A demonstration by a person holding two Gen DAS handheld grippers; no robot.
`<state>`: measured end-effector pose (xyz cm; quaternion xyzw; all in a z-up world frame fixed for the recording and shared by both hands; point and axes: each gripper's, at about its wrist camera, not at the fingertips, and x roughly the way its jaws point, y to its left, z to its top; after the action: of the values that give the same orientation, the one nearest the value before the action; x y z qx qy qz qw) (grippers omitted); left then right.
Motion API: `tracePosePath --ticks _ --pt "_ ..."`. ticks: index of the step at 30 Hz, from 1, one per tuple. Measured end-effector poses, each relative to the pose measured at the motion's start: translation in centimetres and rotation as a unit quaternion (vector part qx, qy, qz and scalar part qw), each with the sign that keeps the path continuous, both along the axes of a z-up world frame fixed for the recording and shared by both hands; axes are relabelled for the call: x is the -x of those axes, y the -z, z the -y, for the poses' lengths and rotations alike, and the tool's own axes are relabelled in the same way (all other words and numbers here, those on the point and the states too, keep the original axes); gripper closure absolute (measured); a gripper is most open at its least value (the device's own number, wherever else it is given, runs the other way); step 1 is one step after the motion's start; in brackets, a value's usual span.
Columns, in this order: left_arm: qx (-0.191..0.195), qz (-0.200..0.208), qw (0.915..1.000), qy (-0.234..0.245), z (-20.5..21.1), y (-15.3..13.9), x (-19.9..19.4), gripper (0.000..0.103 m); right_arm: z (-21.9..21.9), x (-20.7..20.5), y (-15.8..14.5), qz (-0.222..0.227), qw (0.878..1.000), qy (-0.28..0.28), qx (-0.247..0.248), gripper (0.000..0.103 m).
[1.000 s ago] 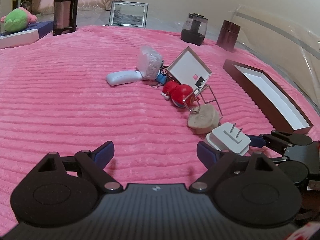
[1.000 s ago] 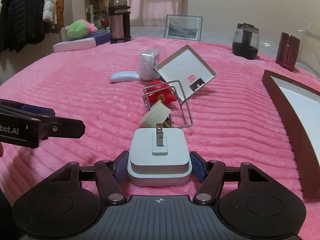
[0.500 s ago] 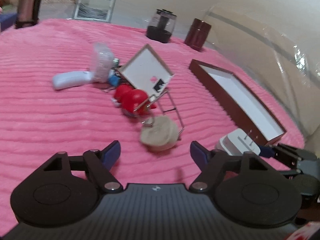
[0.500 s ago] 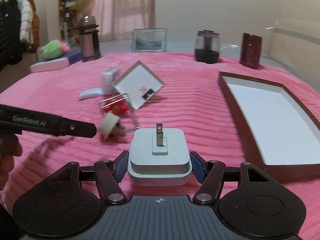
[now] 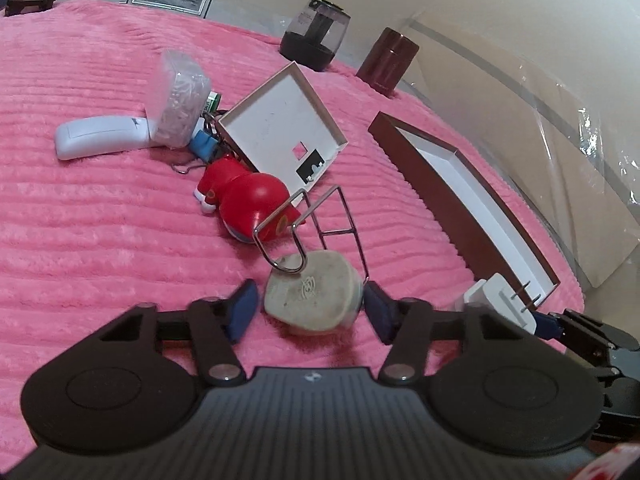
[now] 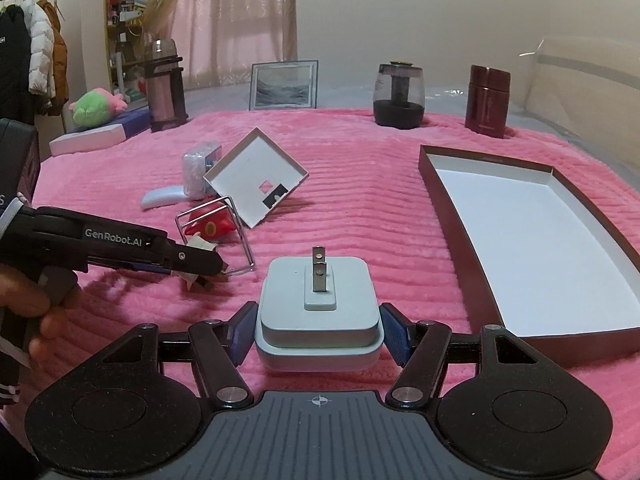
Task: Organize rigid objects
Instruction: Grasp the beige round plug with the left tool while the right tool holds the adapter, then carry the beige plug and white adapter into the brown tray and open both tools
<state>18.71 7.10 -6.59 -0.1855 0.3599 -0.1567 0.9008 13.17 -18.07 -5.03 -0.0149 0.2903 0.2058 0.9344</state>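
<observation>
A beige round plug point(image 5: 312, 296) lies on the pink blanket, under the foot of a wire rack point(image 5: 332, 220). My left gripper point(image 5: 310, 312) straddles it. The jaws are closing, with a thin gap still showing at the left pad point(image 5: 244, 312). In the right wrist view the left gripper point(image 6: 196, 264) reaches in from the left. My right gripper point(image 6: 318, 332) is shut on a white charger point(image 6: 318, 304), prongs up, above the blanket near a brown tray point(image 6: 448, 208). The left wrist view shows that charger point(image 5: 496, 296) beside the tray's near corner.
A red toy point(image 5: 248, 196), a tilted white box lid point(image 5: 280, 124), a blue clip point(image 5: 202, 146), a clear box of clips point(image 5: 178, 100) and a white remote point(image 5: 100, 140) cluster beyond the plug. A dark jar point(image 6: 398, 96), maroon canister point(image 6: 488, 100), picture frame point(image 6: 284, 84) and flask point(image 6: 164, 84) line the back.
My left gripper moved forward and down to the beige plug and its jaws narrowed around it. The right gripper swung toward the tray with the charger, then stayed still.
</observation>
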Motion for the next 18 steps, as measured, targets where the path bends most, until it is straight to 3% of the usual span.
tracePosePath --ticks 10,18 --pt "-0.025 -0.011 0.9996 0.000 1.9 -1.2 3.9 0.055 0.1 0.5 -0.3 0.001 1.000 0.004 0.000 0.042" --pt "-0.053 0.009 0.9985 0.011 3.5 -1.1 5.3 0.055 0.6 1.0 -0.3 0.000 1.000 0.009 -0.004 0.042"
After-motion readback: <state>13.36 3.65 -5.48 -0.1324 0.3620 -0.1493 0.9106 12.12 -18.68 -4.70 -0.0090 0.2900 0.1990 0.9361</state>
